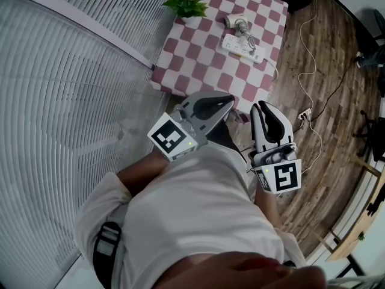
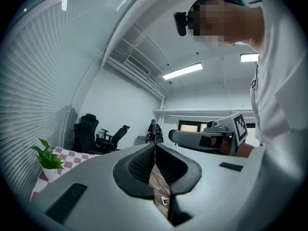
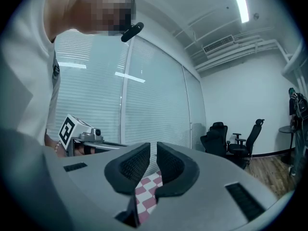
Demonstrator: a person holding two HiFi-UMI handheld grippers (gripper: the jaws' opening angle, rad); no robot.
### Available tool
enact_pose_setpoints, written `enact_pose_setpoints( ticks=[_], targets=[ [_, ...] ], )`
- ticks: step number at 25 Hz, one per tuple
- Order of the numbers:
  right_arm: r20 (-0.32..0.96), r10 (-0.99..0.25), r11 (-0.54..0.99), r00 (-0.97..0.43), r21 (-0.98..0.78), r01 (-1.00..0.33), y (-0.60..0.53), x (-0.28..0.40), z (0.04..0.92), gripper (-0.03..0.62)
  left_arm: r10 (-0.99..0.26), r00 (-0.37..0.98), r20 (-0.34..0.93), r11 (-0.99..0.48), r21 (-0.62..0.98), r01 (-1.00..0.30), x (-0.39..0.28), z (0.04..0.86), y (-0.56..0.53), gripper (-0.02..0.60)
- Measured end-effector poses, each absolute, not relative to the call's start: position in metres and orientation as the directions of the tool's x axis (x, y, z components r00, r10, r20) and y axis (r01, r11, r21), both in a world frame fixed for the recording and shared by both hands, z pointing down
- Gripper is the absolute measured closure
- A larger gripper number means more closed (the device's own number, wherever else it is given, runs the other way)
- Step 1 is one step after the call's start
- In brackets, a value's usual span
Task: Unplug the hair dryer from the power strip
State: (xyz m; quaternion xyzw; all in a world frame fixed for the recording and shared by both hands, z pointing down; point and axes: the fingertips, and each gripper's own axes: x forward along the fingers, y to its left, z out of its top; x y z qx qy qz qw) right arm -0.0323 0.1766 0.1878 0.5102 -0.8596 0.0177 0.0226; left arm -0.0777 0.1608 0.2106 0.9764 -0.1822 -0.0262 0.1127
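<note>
Blinds (image 1: 60, 101): white slats filling the left side of the room, near to far.
Potted plant (image 1: 186, 6): green leaves at the far left corner of the table.
Table (image 1: 198, 59): far centre, under a pink-and-white checked cloth.
White shirt (image 1: 204, 209): on the person, filling the near middle.
Left gripper (image 1: 228, 103): out in front of the shirt, pointing towards the table, close to its near edge and well apart from the hair dryer; jaw tips pressed together, nothing between them.
Hair dryer (image 1: 236, 23): white, lying on the far part of the cloth, just beside the far end of the power strip; cord bunched between the two, plug too small to make out.
Power strip (image 1: 243, 47): white, flat on the cloth towards the table's right edge, own lead dropping off that edge.
Right gripper (image 1: 263, 107): just right of the left one, pointing the same way; pads drawn together to a mere sliver, empty.
Wooden floor (image 1: 343, 137): brown planks on the right side.
White cable (image 1: 310, 59): looping over the planks right of the table.
Office chairs (image 3: 226, 138): black, far across the room, visible in both gripper views.
</note>
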Motion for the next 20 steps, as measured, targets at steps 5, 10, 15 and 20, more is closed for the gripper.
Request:
enact_pose_setpoints(
  ticks=[5,10,15,20],
  targets=[
    [0.067,-0.882,0.466,-0.466,-0.006,-0.885,0.149,-0.012,0.191,0.559,-0.358,0.934,0.0,-0.91,0.223,-0.349,-0.059,0.214,0.133,0.551],
    [0.073,-0.882,0.466,-0.465,-0.014,-0.885,0.119,0.008,0.195,0.559,-0.357,0.934,0.012,-0.91,0.222,-0.35,-0.039,0.217,0.103,0.551],
    [0.081,-0.881,0.467,-0.467,-0.017,-0.884,0.09,0.029,0.198,0.559,-0.363,0.931,0.021,-0.906,0.227,-0.358,-0.019,0.216,0.074,0.551],
    [0.09,-0.877,0.473,-0.473,-0.021,-0.881,0.066,0.047,0.203,0.559,-0.369,0.929,0.038,-0.902,0.226,-0.368,-0.001,0.221,0.05,0.551]
  ],
)
